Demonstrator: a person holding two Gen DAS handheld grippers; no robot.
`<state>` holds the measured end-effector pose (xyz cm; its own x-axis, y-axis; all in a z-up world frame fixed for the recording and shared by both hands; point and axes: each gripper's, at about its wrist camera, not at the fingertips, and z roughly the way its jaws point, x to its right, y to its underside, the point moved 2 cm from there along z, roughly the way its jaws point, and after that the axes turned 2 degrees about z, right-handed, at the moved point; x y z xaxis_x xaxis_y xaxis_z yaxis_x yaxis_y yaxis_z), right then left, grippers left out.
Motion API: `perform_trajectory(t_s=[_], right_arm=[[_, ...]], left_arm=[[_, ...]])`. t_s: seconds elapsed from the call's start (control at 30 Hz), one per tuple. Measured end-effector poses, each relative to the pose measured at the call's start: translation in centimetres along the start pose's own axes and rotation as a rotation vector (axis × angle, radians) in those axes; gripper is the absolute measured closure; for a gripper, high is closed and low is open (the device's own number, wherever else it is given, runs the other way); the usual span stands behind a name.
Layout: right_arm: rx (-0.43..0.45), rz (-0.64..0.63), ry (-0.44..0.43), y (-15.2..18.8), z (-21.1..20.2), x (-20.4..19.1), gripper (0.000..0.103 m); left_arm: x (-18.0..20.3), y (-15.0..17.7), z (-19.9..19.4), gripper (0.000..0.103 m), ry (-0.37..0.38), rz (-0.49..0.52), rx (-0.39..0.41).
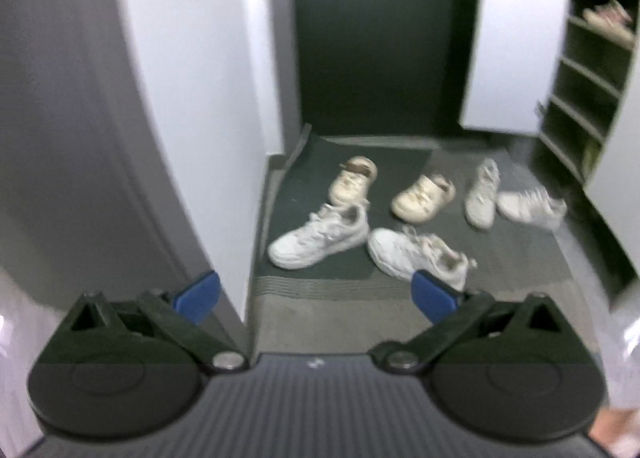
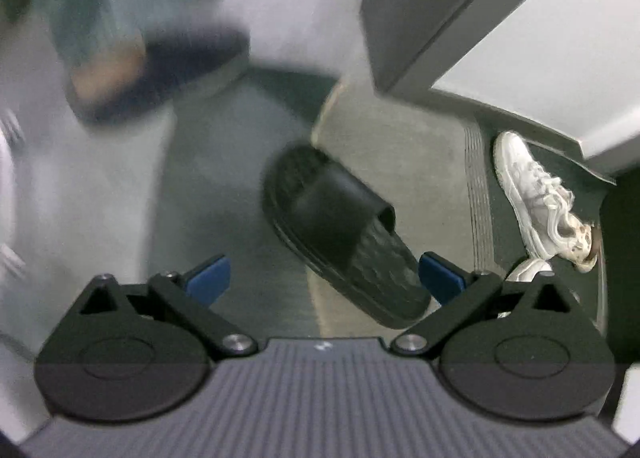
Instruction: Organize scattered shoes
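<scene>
Green mat (image 1: 304, 182) on floor, 6 pale sneakers (image 1: 320, 236) scattered, black slide (image 2: 340, 230) nearby

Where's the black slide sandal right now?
In the right wrist view, the black slide sandal lies on the grey floor just ahead of the open right tongs, left of the ribbed mat edge and the white sneaker.

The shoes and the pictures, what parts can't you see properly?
- Rack, left view: cut off by the right edge; the shoe on its shelf is a blur.
- Second white sneaker, right view: mostly hidden behind the right claw.
- Foot in a slipper, right view: smeared by motion blur.
- Far sneakers, left view: too blurry to show laces.
</scene>
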<state>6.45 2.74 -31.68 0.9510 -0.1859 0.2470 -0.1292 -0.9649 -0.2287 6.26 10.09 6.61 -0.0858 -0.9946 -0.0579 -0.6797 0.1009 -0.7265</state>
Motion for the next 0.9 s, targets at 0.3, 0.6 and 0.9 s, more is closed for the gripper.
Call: perform_trajectory(t_s=[0.3,0.6,0.9], right_arm=[[-0.021,0.134,-0.06,-0.7,9.1,2.0,0.034],[0.011,0.367,-0.173,-1.2,9.8,2.8,0.039],[0.043,0.605,-0.288,-1.8,10.2,3.5,0.073]], left_arm=[[-0.9,-0.8,0.8,0.0,-0.067,-0.003,0.031],[2.4,-1.2,2.0,0.0,-0.082,0.109,0.047],[4.5,-0.2,2.7,0.0,0.002,0.137,-0.027]])
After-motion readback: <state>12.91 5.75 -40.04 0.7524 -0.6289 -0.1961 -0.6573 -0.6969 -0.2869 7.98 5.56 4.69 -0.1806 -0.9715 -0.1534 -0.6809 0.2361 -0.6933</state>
